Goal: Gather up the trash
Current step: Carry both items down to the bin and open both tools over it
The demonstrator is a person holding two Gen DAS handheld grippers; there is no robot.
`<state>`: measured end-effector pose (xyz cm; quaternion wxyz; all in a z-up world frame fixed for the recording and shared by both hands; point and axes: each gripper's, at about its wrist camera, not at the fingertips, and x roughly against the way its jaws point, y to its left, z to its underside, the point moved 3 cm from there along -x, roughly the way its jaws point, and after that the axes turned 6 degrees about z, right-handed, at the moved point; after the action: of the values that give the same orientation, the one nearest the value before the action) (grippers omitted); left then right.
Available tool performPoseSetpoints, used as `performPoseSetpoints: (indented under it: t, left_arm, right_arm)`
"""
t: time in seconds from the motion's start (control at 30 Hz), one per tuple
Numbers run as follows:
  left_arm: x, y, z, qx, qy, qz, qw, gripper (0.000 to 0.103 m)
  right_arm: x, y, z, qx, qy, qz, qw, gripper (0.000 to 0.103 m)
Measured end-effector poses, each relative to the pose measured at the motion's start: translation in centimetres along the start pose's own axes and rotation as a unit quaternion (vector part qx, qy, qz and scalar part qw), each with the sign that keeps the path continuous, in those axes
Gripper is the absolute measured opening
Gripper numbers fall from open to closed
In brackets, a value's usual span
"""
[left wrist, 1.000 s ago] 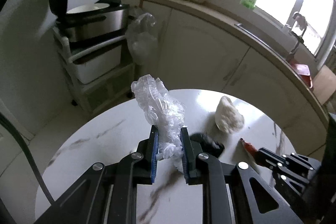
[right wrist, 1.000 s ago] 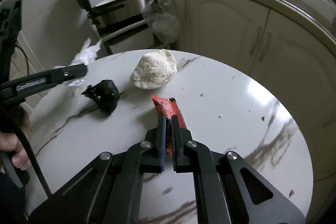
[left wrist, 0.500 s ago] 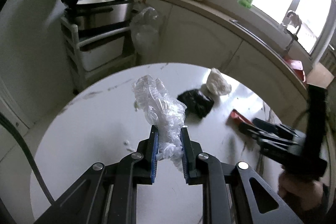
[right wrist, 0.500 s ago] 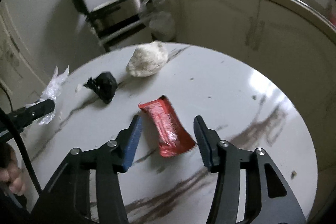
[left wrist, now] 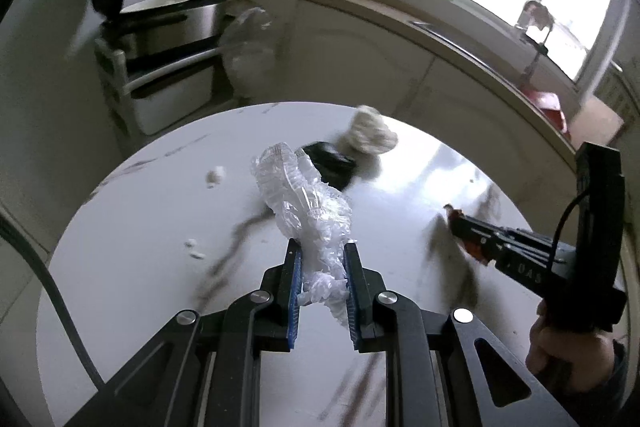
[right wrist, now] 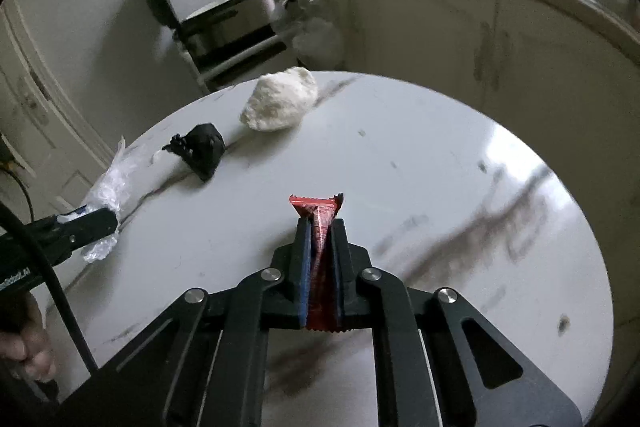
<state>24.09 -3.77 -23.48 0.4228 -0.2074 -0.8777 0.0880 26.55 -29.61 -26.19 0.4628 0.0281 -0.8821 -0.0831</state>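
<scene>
My left gripper (left wrist: 322,253) is shut on a crumpled clear plastic wrap (left wrist: 306,205) that sticks up above the round white marble table (left wrist: 140,227). In the right wrist view my right gripper (right wrist: 322,227) is shut on a red snack wrapper (right wrist: 318,207), folded between the pads above the table (right wrist: 440,155). A black crumpled bag (right wrist: 204,147) and a white crumpled paper ball (right wrist: 280,101) lie at the table's far side, left of my right gripper. The same black bag (left wrist: 332,163) and paper ball (left wrist: 370,135) show beyond the plastic wrap. The right gripper (left wrist: 460,223) also shows at the right of the left wrist view.
Small white scraps (left wrist: 216,175) lie on the table's left part. Behind the table stand a rack with an open-lidded cooker (left wrist: 160,19), a hanging plastic bag (left wrist: 248,47) and a curved row of kitchen cabinets (right wrist: 480,39). A person's hand (left wrist: 568,343) holds the right gripper.
My right gripper opened over the red wrapper lying on the table, then shut on it again and lifted it. My left gripper has travelled over the table with the plastic wrap.
</scene>
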Motion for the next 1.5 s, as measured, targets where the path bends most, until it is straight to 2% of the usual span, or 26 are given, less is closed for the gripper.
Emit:
performPoseSetpoints:
  t: [0.33, 0.53, 0.63, 0.8, 0.97, 1.13, 1.37, 1.5]
  left_arm:
    - [0.6, -9.2, 1.7, -0.066, 0.007, 0.034, 0.9972, 0.015]
    - [0.2, -17.2, 3.2, -0.119, 0.019, 0.065, 0.9906, 0.015]
    - [-0.5, -21.8, 4.3, -0.149, 0.030, 0.088, 0.9844, 0.015]
    - [-2.8, -29.8, 6.7, -0.198, 0.059, 0.131, 0.9695, 0.015]
    - [-6.5, -36.9, 9.8, -0.234, 0.106, 0.168, 0.9518, 0.015]
    - [-11.9, -41.6, 12.9, -0.249, 0.172, 0.178, 0.9361, 0.015]
    - [-20.0, -45.5, 16.2, -0.266, 0.256, 0.162, 0.9152, 0.015]
    - [-23.6, -46.7, 18.1, -0.257, 0.290, 0.155, 0.9088, 0.016]
  right_arm:
    - [7.1, -4.1, 3.6, -0.046, -0.045, -0.009, 0.998, 0.009]
    - [13.1, -8.9, 6.6, -0.088, -0.083, 0.009, 0.993, 0.009]
    - [16.0, -12.2, 8.9, -0.115, -0.099, 0.025, 0.988, 0.009]
    - [20.4, -18.6, 13.4, -0.167, -0.116, 0.062, 0.977, 0.009]
    - [23.1, -25.1, 19.3, -0.226, -0.107, 0.103, 0.963, 0.009]
    - [22.5, -30.3, 24.4, -0.272, -0.075, 0.126, 0.951, 0.009]
    - [17.2, -36.7, 31.3, -0.341, -0.010, 0.123, 0.932, 0.009]
    - [14.7, -39.1, 33.8, -0.368, 0.016, 0.115, 0.923, 0.009]
